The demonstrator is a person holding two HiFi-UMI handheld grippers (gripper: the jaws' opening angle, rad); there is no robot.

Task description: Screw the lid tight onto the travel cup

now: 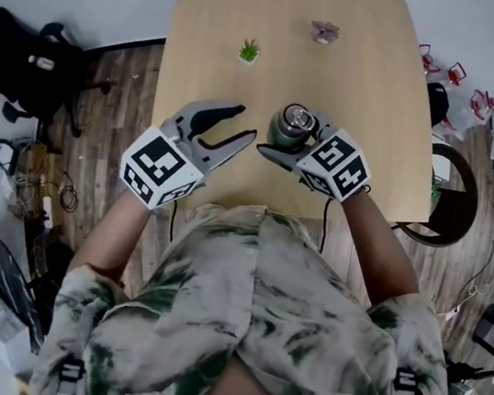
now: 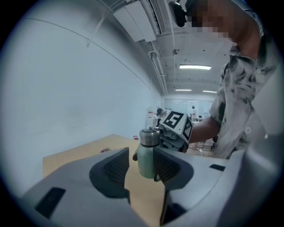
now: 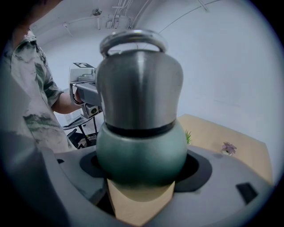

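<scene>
Wooden table [image 1: 371, 119] on plank floor [image 1: 123, 98], travel cup [image 1: 291, 126] above.

Light wood counter [image 1: 384, 93] on a dark plank floor [image 1: 119, 97], with a plain white wall [image 2: 66, 88] behind. A black office chair [image 1: 26, 64] stands left of the counter and a dark round-backed chair [image 1: 455, 206] at its right edge. Loose cables [image 1: 39, 192] lie on the floor at left. Ceiling strip lights [image 2: 195, 67] are lit, with white ducting [image 2: 142, 15] overhead.
</scene>
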